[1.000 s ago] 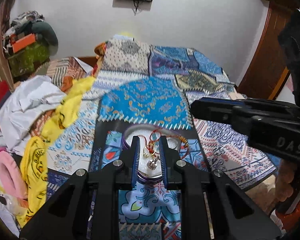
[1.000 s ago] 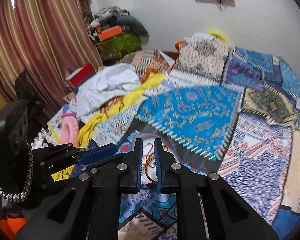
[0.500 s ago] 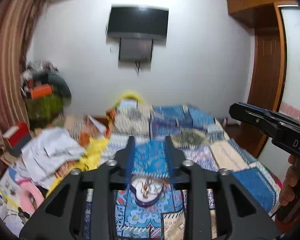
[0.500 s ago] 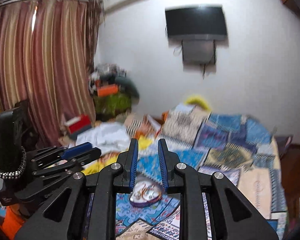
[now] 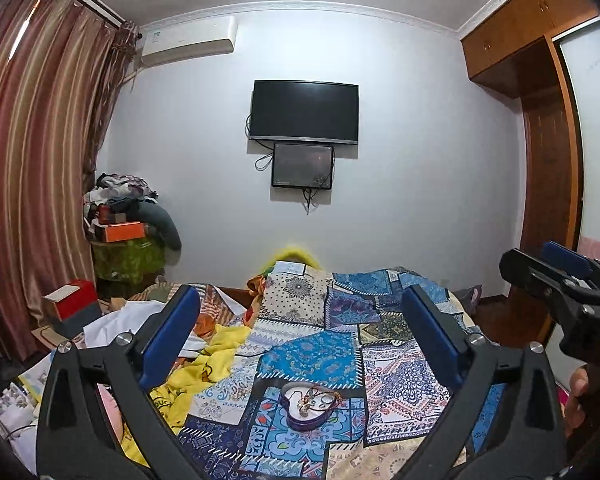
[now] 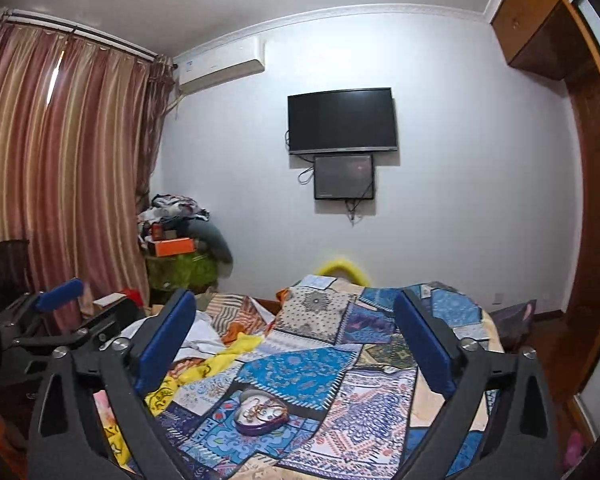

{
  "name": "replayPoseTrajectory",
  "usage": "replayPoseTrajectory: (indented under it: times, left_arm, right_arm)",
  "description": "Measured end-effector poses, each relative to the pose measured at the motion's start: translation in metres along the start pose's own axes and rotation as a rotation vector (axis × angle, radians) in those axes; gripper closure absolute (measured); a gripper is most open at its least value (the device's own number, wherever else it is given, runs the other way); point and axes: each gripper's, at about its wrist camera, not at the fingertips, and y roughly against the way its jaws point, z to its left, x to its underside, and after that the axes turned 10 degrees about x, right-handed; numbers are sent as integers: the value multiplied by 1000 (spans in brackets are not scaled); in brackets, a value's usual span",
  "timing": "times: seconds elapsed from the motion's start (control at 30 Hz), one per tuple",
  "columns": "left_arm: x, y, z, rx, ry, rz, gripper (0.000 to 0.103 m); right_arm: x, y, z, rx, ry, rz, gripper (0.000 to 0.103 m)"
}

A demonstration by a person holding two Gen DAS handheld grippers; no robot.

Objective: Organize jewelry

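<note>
I had both claws lifted well clear of the bed. The left gripper (image 5: 300, 332) stood spread wide with nothing between its blue pads (image 5: 168, 340), and the right gripper (image 6: 296, 336) was spread just as wide and equally empty. The heart-shaped box (image 5: 306, 406) lay on the patchwork bedspread (image 5: 312, 356) at about 6 o'clock in both wrist views, low between the fingers and well apart from them. The jewelry (image 6: 260, 410) sat heaped inside it: thin chains and small pieces, too tangled and small for me to separate by eye.

My judgement was that the loose pieces were already gathered in the box, so the step in hand was either finishing or going back for one item. To do that well, I would have descended straight over the box, narrowed the pads before reaching the rim, and pinched a single strand near its middle. The chains looked likely to snag one another, so a slow lift seemed wise. The soft bedding would give, and the box could tip if nudged at its wall.
</note>
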Motion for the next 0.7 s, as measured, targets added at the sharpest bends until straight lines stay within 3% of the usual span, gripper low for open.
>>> replayPoseTrajectory:
  times: [0.7]
  left_arm:
    - [7,4,-10,-1,-18,26,1]
  right_arm:
    - [13,12,-12,-2,-18,46,2]
